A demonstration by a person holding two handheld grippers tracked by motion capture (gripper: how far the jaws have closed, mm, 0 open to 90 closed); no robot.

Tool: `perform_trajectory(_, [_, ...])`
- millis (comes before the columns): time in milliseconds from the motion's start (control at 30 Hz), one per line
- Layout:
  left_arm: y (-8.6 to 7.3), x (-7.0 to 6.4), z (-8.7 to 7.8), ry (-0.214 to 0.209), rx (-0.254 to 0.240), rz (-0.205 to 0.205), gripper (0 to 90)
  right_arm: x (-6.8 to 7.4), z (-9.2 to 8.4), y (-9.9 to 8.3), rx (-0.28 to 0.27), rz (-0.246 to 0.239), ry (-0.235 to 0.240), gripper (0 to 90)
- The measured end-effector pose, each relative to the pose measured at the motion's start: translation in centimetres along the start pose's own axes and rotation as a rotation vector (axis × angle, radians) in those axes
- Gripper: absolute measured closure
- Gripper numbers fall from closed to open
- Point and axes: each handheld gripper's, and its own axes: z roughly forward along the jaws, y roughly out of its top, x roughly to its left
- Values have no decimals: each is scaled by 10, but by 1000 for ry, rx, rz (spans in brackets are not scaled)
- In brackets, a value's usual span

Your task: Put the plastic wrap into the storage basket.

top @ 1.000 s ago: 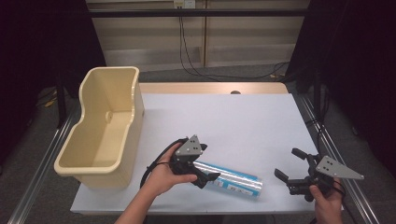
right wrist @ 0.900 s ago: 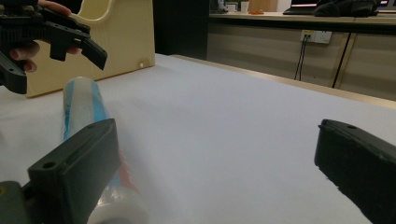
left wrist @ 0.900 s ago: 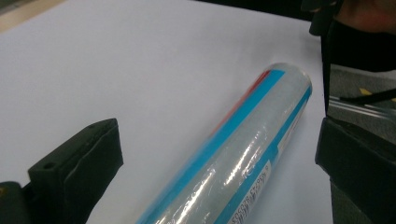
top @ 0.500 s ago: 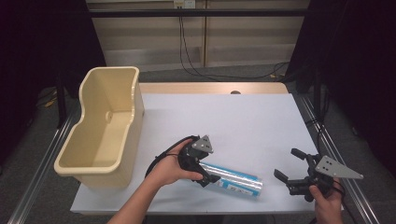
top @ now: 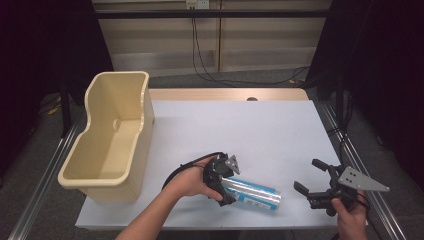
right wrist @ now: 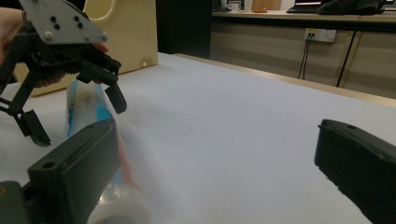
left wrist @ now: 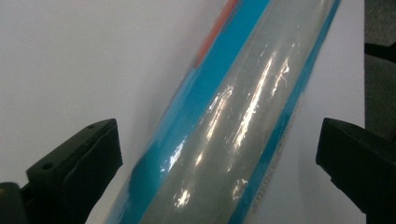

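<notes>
White surface point(top: 240, 130), dark room, one plastic-wrapped roll point(top: 252, 194) lying near your front edge.

Your left tool point(top: 224, 180) stands over the roll's left end with its jaws spread to either side of it; the left gripper view shows a gap at each jaw, so nothing is pinched yet, and the straddle looks set up for a grasp across the roll's width. Your right tool point(top: 314, 186) hangs just right of the roll, jaws wide apart and empty, likely waiting. A cream bin point(top: 117, 132) sits at the surface's left edge, open and near enough to serve as a drop spot. Behind, a pale wall panel with trailing cables; black curtains flank both sides.
</notes>
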Motion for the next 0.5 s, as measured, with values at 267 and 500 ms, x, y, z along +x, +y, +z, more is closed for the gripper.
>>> perform_trajectory(267, [8, 1, 13, -16, 70, 50, 21, 0, 0, 0, -3, 2, 5, 0])
perform_trajectory(500, [10, 4, 18, -34, 102, 65, 49, -1, 0, -1, 0, 7, 6, 0])
